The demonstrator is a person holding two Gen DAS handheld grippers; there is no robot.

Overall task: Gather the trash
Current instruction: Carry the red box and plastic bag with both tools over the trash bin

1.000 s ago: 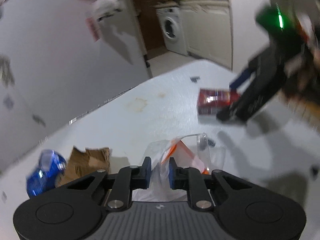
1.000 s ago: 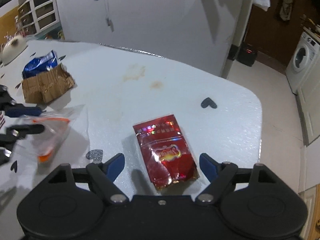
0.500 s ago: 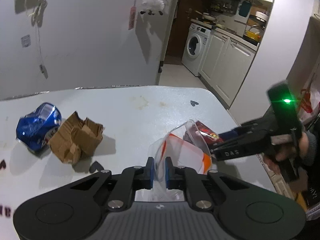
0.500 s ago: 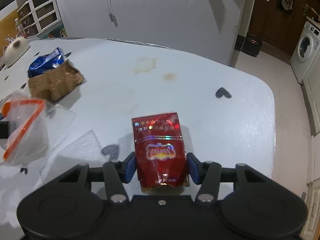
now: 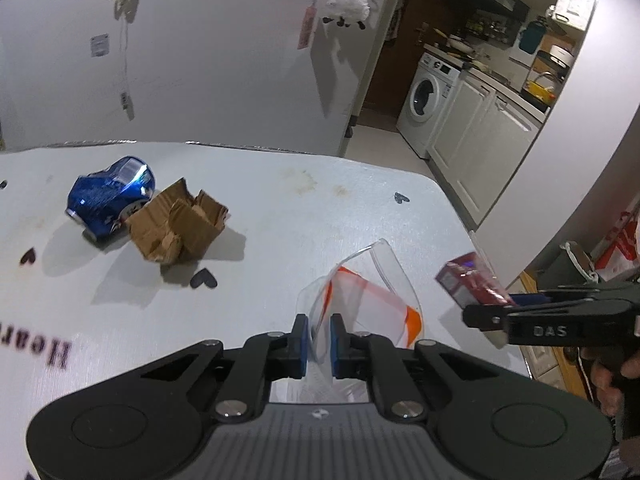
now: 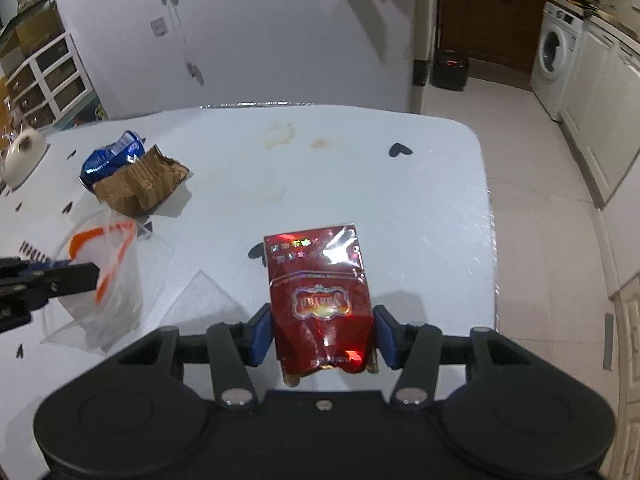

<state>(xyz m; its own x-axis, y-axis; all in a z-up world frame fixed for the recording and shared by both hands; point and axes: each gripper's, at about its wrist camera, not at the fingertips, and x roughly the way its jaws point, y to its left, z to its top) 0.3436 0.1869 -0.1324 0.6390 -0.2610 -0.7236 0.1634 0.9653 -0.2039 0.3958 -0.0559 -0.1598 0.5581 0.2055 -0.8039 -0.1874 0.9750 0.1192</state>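
Red packet [image 6: 320, 300] now gripped, seemingly lifted — right gripper [image 6: 322, 340].

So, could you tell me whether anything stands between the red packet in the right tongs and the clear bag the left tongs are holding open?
Nothing visible does. The red packet, clamped in the right tongs, is off the table. The clear bag, pinched by the left tongs, has its mouth open toward it. The blue can and cardboard lie well aside.

Left gripper [image 5: 319, 340]: jaws pinched nearly closed on thin clear film. Right gripper [image 6: 323, 334]: jaws clamped on a red packet, held raised beside the desk's right edge.
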